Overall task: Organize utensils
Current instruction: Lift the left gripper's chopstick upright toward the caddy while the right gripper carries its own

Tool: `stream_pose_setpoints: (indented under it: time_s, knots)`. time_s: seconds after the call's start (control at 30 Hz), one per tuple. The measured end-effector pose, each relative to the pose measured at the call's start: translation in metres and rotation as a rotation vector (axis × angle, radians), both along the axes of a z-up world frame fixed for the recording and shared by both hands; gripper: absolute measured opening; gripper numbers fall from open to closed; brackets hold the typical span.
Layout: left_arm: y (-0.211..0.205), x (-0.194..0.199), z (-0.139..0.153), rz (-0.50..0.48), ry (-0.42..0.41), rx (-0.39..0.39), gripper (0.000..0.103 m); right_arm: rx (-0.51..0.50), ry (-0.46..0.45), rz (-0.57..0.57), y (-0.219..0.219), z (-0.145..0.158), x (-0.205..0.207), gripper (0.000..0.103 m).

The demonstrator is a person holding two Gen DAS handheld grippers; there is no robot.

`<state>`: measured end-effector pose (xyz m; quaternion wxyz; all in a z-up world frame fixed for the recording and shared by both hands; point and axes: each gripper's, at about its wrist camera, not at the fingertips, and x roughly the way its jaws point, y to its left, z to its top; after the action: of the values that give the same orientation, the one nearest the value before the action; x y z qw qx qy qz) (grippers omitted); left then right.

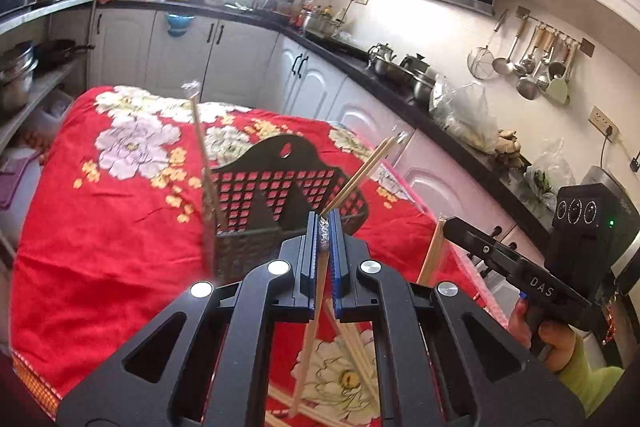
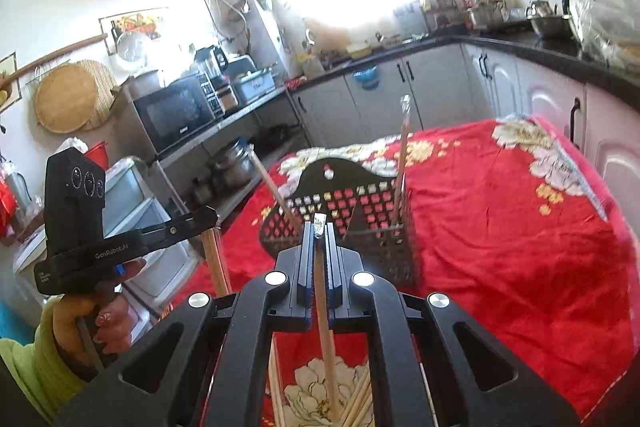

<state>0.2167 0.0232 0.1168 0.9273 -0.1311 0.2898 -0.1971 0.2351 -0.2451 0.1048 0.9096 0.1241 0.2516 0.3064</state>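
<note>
A black perforated utensil basket (image 1: 280,195) stands on the red floral tablecloth (image 1: 100,227); it also shows in the right wrist view (image 2: 360,211). Chopsticks stand in it: one upright at its left corner (image 1: 200,147), two leaning at its right (image 1: 360,175). My left gripper (image 1: 325,227) is shut on a foil-tipped chopstick (image 1: 308,347), held just before the basket. My right gripper (image 2: 319,227) is shut on a foil-tipped chopstick (image 2: 326,331), also close to the basket. Several loose chopsticks (image 2: 356,399) lie on the cloth below the grippers.
The table's right edge runs alongside white cabinets (image 1: 360,115) under a black counter with pots (image 1: 400,67). Ladles hang on the wall (image 1: 536,63). Shelves with a microwave (image 2: 176,115) and pots stand beyond the table's left side.
</note>
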Motion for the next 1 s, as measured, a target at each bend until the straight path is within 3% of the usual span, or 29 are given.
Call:
stream_pose_setpoints:
  time_s: [0.27, 0.7, 1.0]
  knots:
    - [-0.012, 0.012, 0.021, -0.019, -0.043, -0.012, 0.003, -0.011, -0.091, -0.051, -0.009, 0.02, -0.006, 0.005]
    - [-0.029, 0.028, 0.071, -0.053, -0.14, -0.028, 0.002, 0.018, -0.15, -0.074, -0.014, 0.046, 0.004, 0.005]
    - [-0.029, 0.045, 0.103, -0.026, -0.204, -0.042, 0.002, 0.027, -0.212, -0.071, -0.007, 0.076, 0.012, 0.005]
